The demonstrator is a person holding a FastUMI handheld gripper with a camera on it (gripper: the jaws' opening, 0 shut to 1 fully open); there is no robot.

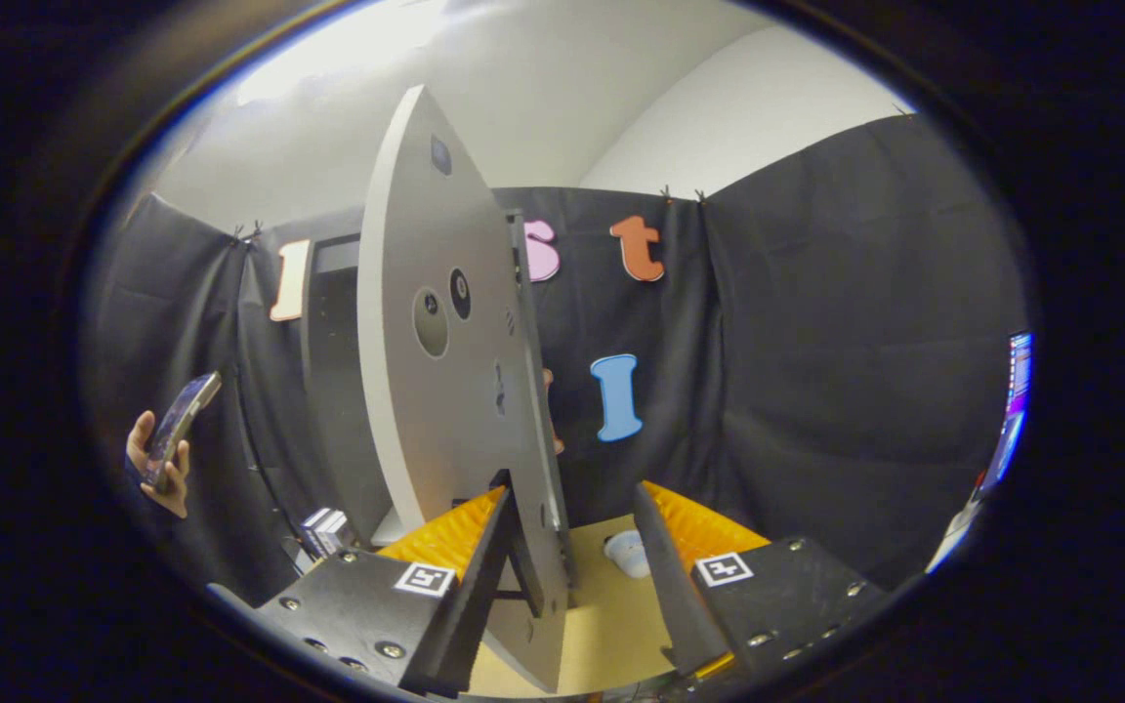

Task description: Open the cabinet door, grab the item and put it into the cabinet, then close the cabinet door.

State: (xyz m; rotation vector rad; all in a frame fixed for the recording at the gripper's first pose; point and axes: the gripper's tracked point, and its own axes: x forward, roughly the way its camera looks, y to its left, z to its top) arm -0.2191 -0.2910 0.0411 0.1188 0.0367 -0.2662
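Between the spread fingers of the hand-held gripper (570, 547) stands the cabinet door (445, 342) edge-on (likely being swung), gripping nothing; a small white item (627, 553) waits ahead on the counter (611, 625).

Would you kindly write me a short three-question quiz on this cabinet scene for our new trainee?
1. True or false: the cabinet door stands open.
2. Where does the door's edge sit relative to the gripper fingers? A) between them, next to the left finger B) outside the right finger C) far beyond both
3. What small object lies on the table ahead, between the fingers?

Key: 1 true. 2 A. 3 a small white round item, too blurred to identify further.
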